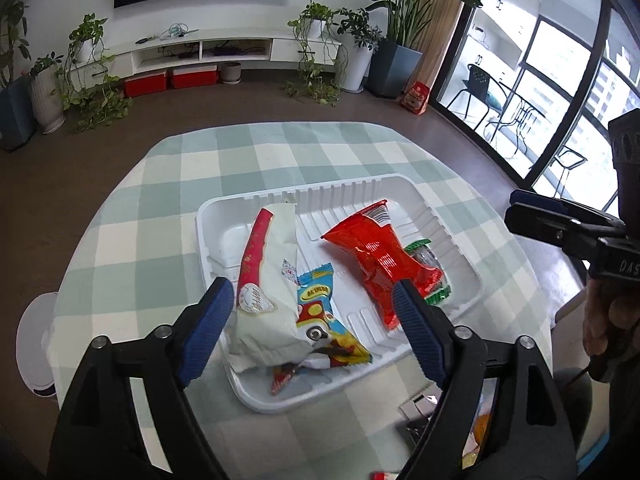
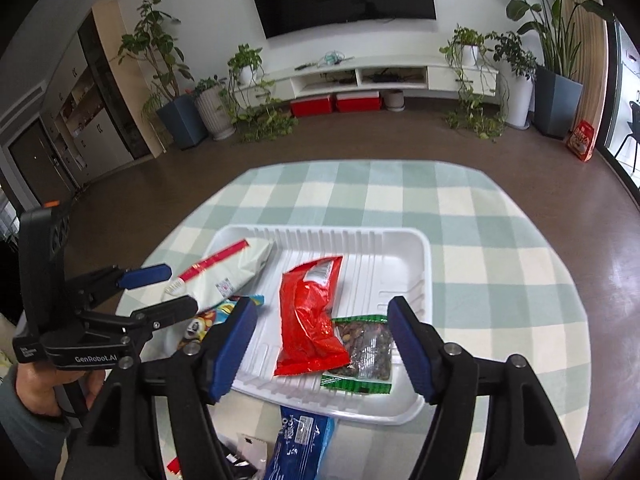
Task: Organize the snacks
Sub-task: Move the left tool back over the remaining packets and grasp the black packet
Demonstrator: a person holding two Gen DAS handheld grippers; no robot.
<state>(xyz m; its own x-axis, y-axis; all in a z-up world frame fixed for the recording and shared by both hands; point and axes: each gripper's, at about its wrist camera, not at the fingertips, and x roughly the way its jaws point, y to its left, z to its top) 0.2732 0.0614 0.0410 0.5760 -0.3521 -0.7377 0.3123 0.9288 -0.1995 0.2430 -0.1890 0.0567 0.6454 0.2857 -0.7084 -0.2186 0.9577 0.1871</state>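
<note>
Hovering over the white tray (image 1: 404, 188) on the checked table (image 1: 168, 208), the left claw (image 1: 312, 320) gapes empty above a white packet (image 1: 272, 280) and red packet (image 1: 372, 256) inside. From the right wrist, the right claw (image 2: 320, 344) hangs spread, gripping nothing, above the tray's near edge, a blue packet (image 2: 296, 444) lying just outside it.

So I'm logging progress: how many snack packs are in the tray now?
4: white pack at the left, cartoon pack under it, red pack in the middle, green nut pack beside it. More may be hidden underneath.
</note>
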